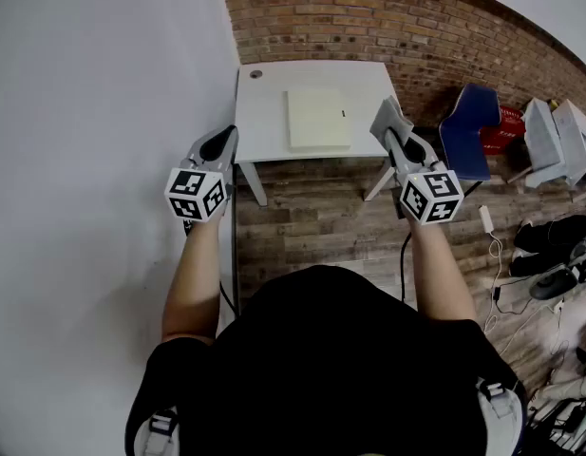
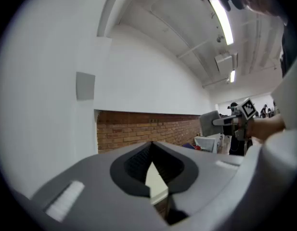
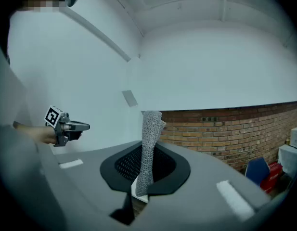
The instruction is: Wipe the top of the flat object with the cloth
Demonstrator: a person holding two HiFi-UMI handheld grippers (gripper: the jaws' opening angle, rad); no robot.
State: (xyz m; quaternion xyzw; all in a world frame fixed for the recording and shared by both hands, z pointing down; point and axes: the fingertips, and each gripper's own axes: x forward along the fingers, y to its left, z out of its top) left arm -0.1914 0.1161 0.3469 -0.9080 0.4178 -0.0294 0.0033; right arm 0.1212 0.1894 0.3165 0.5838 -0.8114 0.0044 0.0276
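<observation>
A pale yellow flat object [image 1: 318, 120] lies on the small white table [image 1: 264, 112] ahead of me, against the brick wall. Both grippers are held in the air short of the table's front edge. My right gripper [image 1: 387, 120] is shut on a grey knitted cloth [image 3: 148, 143], which sticks up out of its jaws like a strip. My left gripper [image 1: 226, 139] hangs by the table's left front corner, its jaws closed tip to tip with nothing between them. In the left gripper view, a sliver of the flat object [image 2: 155, 179] shows under the left gripper [image 2: 151, 147].
A white wall [image 1: 93, 112] runs along the left, close to the left gripper. A small round dark item [image 1: 255, 74] sits at the table's back left corner. On the wooden floor at right stand a blue seat [image 1: 470, 126], a red box [image 1: 506, 126], white boxes and cables.
</observation>
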